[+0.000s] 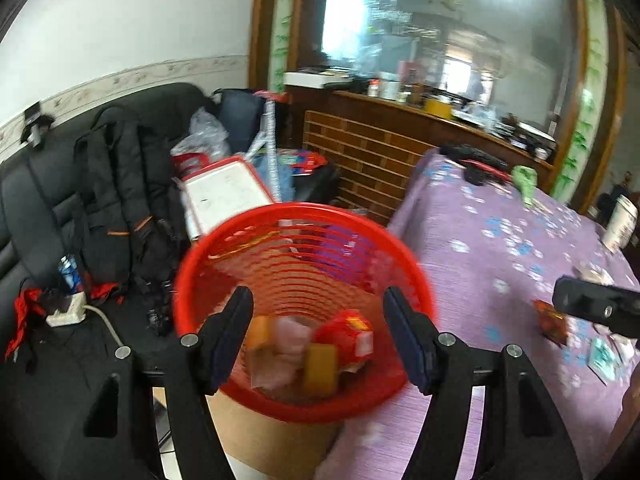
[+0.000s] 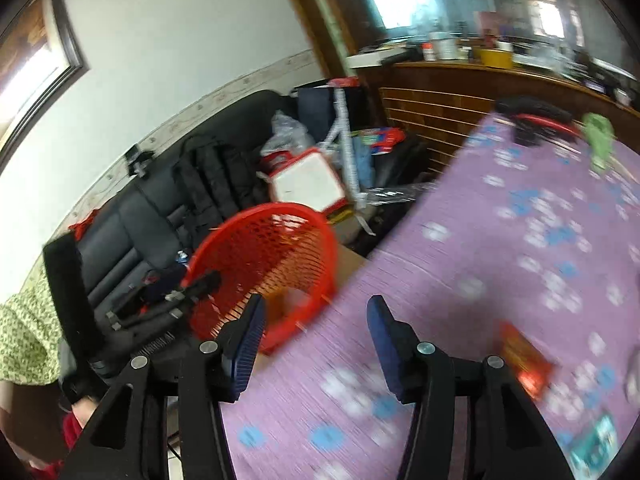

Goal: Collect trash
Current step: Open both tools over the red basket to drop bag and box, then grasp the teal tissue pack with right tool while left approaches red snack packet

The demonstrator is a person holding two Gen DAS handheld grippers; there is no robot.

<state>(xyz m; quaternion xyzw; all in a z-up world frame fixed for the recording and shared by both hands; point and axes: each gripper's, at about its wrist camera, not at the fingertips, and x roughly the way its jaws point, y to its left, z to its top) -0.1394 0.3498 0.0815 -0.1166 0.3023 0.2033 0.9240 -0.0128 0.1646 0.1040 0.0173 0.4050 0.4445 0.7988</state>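
A red mesh basket stands beside the purple-clothed table and holds several wrappers, among them a red packet and yellow pieces. My left gripper is open and empty right above the basket's mouth. The basket also shows in the right wrist view. My right gripper is open and empty over the table's near left edge. A red snack wrapper lies on the cloth to its right, also in the left wrist view. A teal packet lies nearer.
A black sofa with a backpack, a white board and a bottle is to the left. A wooden cabinet stands behind. A paper cup, a green cloth and black items are on the table.
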